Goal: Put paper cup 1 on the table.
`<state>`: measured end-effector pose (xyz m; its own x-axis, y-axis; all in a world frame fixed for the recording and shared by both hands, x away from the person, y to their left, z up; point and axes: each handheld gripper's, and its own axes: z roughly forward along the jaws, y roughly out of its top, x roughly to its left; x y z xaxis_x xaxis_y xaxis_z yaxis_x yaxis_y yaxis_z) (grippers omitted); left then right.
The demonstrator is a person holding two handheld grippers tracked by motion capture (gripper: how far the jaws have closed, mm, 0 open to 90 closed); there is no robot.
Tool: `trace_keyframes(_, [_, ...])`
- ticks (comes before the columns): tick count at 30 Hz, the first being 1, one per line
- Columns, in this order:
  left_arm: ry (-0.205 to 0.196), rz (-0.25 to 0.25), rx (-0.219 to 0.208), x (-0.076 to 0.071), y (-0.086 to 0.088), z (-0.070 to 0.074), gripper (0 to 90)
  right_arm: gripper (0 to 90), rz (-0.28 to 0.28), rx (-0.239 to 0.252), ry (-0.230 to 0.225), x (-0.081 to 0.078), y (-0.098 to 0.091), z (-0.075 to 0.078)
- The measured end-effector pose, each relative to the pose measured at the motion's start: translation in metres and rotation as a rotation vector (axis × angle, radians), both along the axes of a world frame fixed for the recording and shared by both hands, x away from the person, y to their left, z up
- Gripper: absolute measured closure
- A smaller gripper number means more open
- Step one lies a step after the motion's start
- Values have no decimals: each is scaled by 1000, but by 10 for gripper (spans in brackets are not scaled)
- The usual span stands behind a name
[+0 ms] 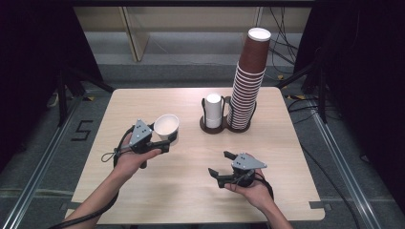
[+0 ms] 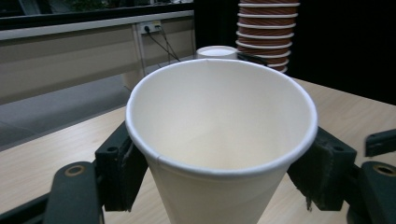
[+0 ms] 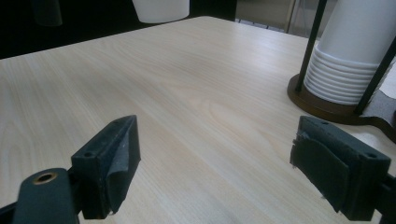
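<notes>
Two grippers work over the wooden table; nearest the person, the right gripper rests low by the front edge with its jaws spread and nothing between them, pointing across the bare boards toward the cup holder; a little farther in and to the left, the left gripper is clamped on a white paper cup, both pads pressed against its wall just under the rim; the cup stands upright, mouth up, held off the table at the left of the middle; beyond it, toward the far right, the holder carries a short white stack and, just beside that, a tall brown stack leaning slightly; so the cup lies up and to the left of the open gripper, its long axis vertical, and the left hand is plainly the nearer one.
</notes>
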<state>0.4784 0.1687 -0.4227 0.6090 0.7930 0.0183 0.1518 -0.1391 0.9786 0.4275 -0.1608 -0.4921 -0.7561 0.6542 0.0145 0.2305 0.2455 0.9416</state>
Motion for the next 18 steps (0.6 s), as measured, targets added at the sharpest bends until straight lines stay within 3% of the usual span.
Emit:
trace_keyframes(1, [0, 0, 0, 0, 0, 0, 266, 157, 0, 0, 0, 0, 0, 0])
trace_keyframes(3, [-6, 53, 19, 10, 11, -2, 266, 157, 3, 6, 15, -2, 1, 0])
trace_keyframes(4, [-5, 70, 11, 14, 15, -2, 266, 158, 6, -10, -16, 0, 0, 0])
trace_keyframes(5, [-4, 92, 7, 17, 19, -3, 267, 158, -7, 11, 7, -2, 2, -1])
trace_keyframes(9, [-18, 160, 7, 27, 33, -3, 266, 158, 14, -16, -3, -1, 1, -2])
trace_keyframes(10, [-17, 179, 4, 30, 36, -3, 266, 158, 7, -7, 15, -2, 2, -2])
trace_keyframes(11, [-15, 198, 3, 32, 39, -4, 266, 159, -4, 9, 12, -2, 3, -3])
trace_keyframes(12, [0, 217, -6, 34, 41, -6, 266, 159, 5, -5, -14, 1, 2, -3])
trace_keyframes(14, [4, 254, -7, 38, 46, -8, 266, 159, 4, 1, 29, -1, 2, -3])
trace_keyframes(17, [14, 331, -6, 44, 54, -13, 266, 160, -1, 1, 34, -2, 3, -3])
trace_keyframes(18, [17, 359, -3, 47, 57, -16, 267, 160, 8, 5, 6, 0, 2, -4])
